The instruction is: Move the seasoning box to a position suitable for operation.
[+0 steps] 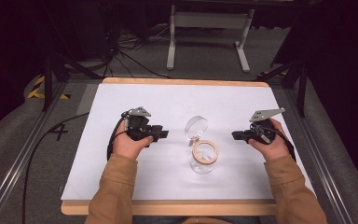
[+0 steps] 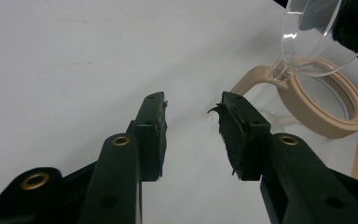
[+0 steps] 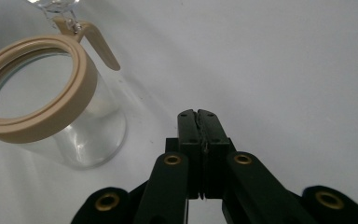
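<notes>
Standing at the centre of the high view, a clear glass jar [image 1: 203, 158] with a tan rim ring sits upright on the white bench [image 1: 121, 172], its hinged clear lid [image 1: 196, 126] swung open and tilted up just above the rim in the frame.

Left of the jar in that view, the left claw [image 1: 162, 134] is held in the person's left hand [image 1: 129, 144]; it points toward the jar but stays apart from it. In the left gripper view its jaws are spread, with bare white surface in the gap, and the jar's ring [image 2: 326, 116] and raised lid [image 2: 314, 37] fill the upper right of the frame — beyond the fingertips, not between them.

Right of the jar, the right claw [image 1: 237, 136] is held in the right hand [image 1: 272, 144], also aimed inward and clear of the glass. In the right gripper view its two jaws are pressed together with nothing pinched, and the jar [image 3: 51, 107] stands at the upper left of that frame, well off to the side of the jaw tips.

Both tan sleeves [image 1: 116, 186] enter from the bottom edge.
</notes>
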Available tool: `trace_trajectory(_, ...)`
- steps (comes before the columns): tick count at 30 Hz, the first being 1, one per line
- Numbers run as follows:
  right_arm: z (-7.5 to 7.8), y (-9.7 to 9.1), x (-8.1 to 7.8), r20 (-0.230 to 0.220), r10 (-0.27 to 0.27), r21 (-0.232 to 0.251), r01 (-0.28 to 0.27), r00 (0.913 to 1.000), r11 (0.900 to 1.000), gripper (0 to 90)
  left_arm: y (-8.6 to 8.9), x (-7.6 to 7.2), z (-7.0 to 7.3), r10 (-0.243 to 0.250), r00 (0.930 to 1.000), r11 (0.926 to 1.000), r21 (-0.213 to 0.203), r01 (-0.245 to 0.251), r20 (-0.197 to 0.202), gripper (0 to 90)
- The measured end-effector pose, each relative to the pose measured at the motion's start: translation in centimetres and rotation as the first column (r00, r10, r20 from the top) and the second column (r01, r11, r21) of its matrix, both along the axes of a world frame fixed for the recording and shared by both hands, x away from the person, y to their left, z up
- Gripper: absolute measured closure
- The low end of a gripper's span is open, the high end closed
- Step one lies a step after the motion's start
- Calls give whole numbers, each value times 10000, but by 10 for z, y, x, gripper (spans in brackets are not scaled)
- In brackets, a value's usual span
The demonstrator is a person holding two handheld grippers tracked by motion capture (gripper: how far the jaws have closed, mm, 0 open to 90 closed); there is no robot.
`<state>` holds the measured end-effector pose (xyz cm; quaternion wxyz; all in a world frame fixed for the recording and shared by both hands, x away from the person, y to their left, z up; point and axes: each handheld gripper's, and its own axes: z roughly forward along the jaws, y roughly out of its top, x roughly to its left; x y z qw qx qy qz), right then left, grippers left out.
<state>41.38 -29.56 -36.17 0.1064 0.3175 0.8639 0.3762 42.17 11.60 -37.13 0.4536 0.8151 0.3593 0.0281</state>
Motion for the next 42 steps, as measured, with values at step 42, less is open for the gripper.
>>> trace_trajectory(42,7,9,-42,-447,981,-15,-983,9942,9952,900,-53,1,26,-1283,9862,9899,742,1209,1044,897)
